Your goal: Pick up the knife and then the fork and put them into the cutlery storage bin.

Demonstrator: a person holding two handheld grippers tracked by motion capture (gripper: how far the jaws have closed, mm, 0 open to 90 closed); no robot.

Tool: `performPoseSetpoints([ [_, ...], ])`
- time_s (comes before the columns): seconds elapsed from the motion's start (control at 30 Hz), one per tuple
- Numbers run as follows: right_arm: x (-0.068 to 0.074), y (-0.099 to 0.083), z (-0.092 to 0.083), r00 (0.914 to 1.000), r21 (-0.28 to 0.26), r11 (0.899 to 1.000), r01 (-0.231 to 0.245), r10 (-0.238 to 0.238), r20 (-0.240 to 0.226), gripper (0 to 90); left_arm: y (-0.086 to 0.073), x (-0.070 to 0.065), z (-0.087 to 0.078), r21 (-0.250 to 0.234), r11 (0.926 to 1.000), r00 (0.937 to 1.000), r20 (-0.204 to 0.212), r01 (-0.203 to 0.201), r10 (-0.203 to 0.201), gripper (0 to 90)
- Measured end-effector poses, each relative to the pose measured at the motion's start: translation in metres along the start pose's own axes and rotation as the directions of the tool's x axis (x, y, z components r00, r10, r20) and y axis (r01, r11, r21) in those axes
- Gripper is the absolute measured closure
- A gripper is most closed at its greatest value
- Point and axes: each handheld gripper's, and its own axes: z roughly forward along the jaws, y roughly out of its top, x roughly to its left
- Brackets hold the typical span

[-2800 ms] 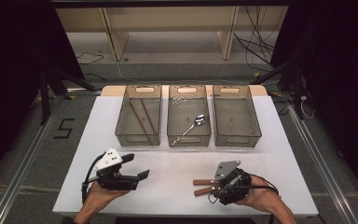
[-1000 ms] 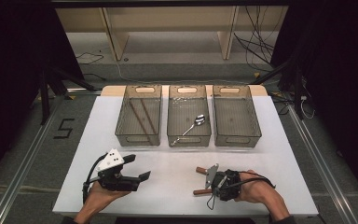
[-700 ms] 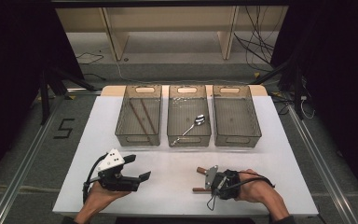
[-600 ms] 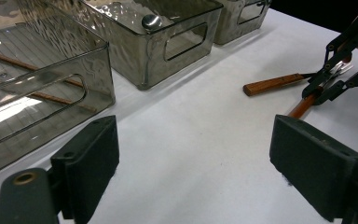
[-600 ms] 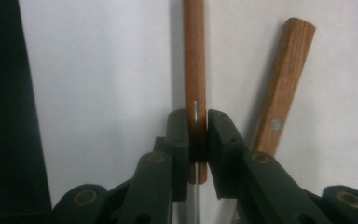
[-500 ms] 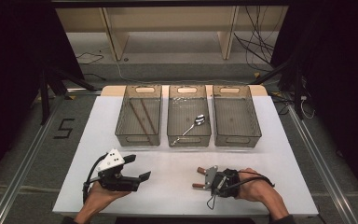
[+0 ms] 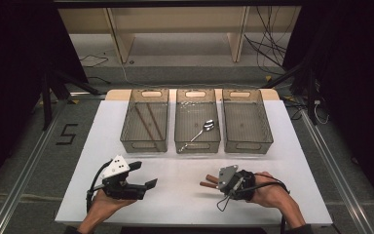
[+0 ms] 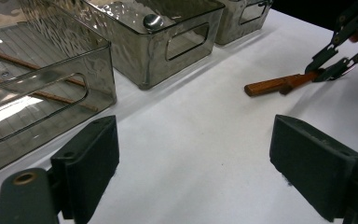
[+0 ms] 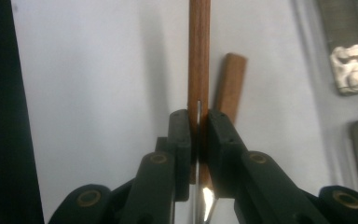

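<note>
Two wooden-handled utensils lie on the white table (image 7: 175, 207) in front of the person's right hand. My right gripper (image 7: 218, 182) (image 9: 199, 127) has just been closing and is now shut on one of them, a knife (image 9: 199, 56), whose thin metal blade edge shows between the pads. The second handle (image 9: 230, 84) lies just beside it, ungripped. From the left gripper view, one wooden handle (image 8: 270, 86) sticks out of the right gripper (image 8: 335, 65). My left gripper (image 7: 143, 175) (image 8: 200, 172) rests low over the table at front left, open, with nothing between its fingers.
Three clear smoky bins stand in a row at the back. The left bin (image 7: 126, 139) holds brown chopsticks (image 7: 148, 119), the middle bin (image 7: 197, 146) a metal spoon (image 7: 205, 126), and the right bin (image 7: 268, 139) looks bare. Dark floor and cables surround the table.
The right hand has shifted slightly left and rolled, and its jaws have come together on the wooden-handled knife. The left gripper has stayed put.
</note>
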Motion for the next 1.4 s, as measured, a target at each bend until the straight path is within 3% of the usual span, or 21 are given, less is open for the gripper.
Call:
performPoseSetpoints([
  [0.1, -0.007, -0.002, -0.009, 0.998, -0.045, 0.997, -0.062, 0.062, 0.012, 81.3, 0.0, 0.0, -0.001, -0.007, 1.0, 1.0, -0.001, 0.004, -0.004, 15.2],
  [0.2, -0.015, -0.004, -0.017, 0.991, -0.095, 0.987, -0.128, 0.131, 0.027, 81.2, 0.0, 0.001, -0.001, -0.011, 0.9999, 1.0, -0.002, 0.006, -0.006, 15.2],
  [0.4, -0.031, -0.009, -0.032, 0.9646, -0.195, 0.948, -0.252, 0.262, 0.029, 81.3, 0.0, 0.004, -0.002, -0.021, 0.9997, 0.9999, -0.005, 0.014, -0.014, 15.2],
  [0.53, -0.045, -0.012, -0.043, 0.93, -0.249, 0.903, -0.35, 0.367, 0.023, 81.3, 0.0, 0.005, -0.003, -0.029, 0.9994, 0.9998, -0.008, 0.019, -0.02, 15.2],
  [0.67, -0.061, -0.015, -0.052, 0.8885, -0.314, 0.846, -0.431, 0.459, 0.015, 81.3, 0.0, 0.006, -0.004, -0.032, 0.9993, 0.9997, -0.011, 0.021, -0.022, 15.2],
  [0.93, -0.091, -0.016, -0.064, 0.8102, -0.389, 0.745, -0.542, 0.586, -0.008, 81.3, 0.0, 0.007, -0.005, -0.045, 0.9987, 0.9996, -0.018, 0.022, -0.023, 15.2],
  [1.13, -0.11, -0.015, -0.066, 0.7652, -0.409, 0.697, -0.589, 0.644, -0.004, 81.2, -0.001, 0.009, -0.007, -0.053, 0.9981, 0.9993, -0.02, 0.031, -0.033, 15.2],
  [1.17, -0.113, -0.015, -0.066, 0.755, -0.412, 0.684, -0.601, 0.656, -0.012, 81.2, -0.001, 0.009, -0.007, -0.054, 0.9979, 0.9991, -0.021, 0.036, -0.037, 15.2],
  [1.23, -0.12, -0.014, -0.067, 0.7398, -0.415, 0.67, -0.615, 0.673, -0.009, 81.2, -0.001, 0.01, -0.007, -0.054, 0.9979, 0.9991, -0.021, 0.036, -0.037, 15.2],
  [1.4, -0.137, -0.012, -0.068, 0.696, -0.428, 0.622, -0.656, 0.718, -0.025, 81.3, -0.001, 0.01, -0.007, -0.058, 0.9975, 0.9989, -0.022, 0.04, -0.042, 15.2],
])
